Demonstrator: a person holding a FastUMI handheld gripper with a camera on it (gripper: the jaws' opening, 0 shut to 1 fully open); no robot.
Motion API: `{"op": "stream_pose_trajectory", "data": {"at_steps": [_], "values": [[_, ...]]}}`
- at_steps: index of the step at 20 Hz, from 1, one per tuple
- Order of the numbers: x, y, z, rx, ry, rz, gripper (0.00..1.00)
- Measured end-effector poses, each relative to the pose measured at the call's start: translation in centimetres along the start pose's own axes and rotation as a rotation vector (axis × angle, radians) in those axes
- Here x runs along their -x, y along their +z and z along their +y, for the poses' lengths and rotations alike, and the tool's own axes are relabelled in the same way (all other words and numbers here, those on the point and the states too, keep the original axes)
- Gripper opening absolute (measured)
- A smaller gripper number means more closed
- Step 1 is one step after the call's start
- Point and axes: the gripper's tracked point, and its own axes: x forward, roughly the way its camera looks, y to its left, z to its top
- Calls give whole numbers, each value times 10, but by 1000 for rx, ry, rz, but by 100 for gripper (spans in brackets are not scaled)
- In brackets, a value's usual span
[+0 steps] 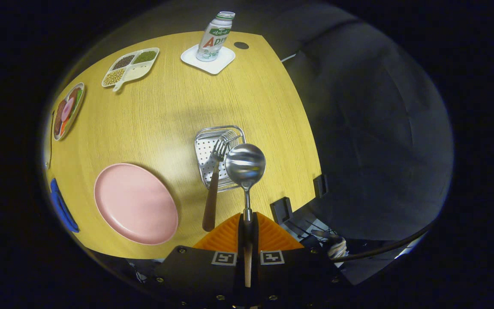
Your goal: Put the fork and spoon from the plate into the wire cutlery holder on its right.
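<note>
Worktop (178, 107) wooden. Plate (135, 202) pink, bare, left of holder. Holder (206, 148) wire, ahead of tool. Tool (247, 227) clamped on spoon (245, 162) handle; spoon bowl over holder's right edge. Fork (213, 184) stands tines-down in holder, handle leaning out toward tool. Bottle (213, 36) on white coaster (219, 62), far beyond holder.

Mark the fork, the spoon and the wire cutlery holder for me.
fork (211, 201): gripper view, on its wooden handle.
spoon (245, 161): gripper view, on its bowl; the tool (247, 227) is shut on its handle.
wire cutlery holder (204, 148): gripper view, on its perforated base.
</note>
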Motion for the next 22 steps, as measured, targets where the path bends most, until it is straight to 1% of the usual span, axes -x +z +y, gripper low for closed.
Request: {"op": "stream_pose_trajectory", "data": {"at_steps": [4,7,11,12,16,19,22], "values": [[-18,4,2,46,22,46,6],[-26,6,12,73,58,72,6],[-31,5,16,113,69,114,6],[-31,5,16,111,74,116,6],[-27,13,19,73,121,88,14],[-21,16,20,42,147,65,14],[-15,16,20,22,155,49,15]]}}
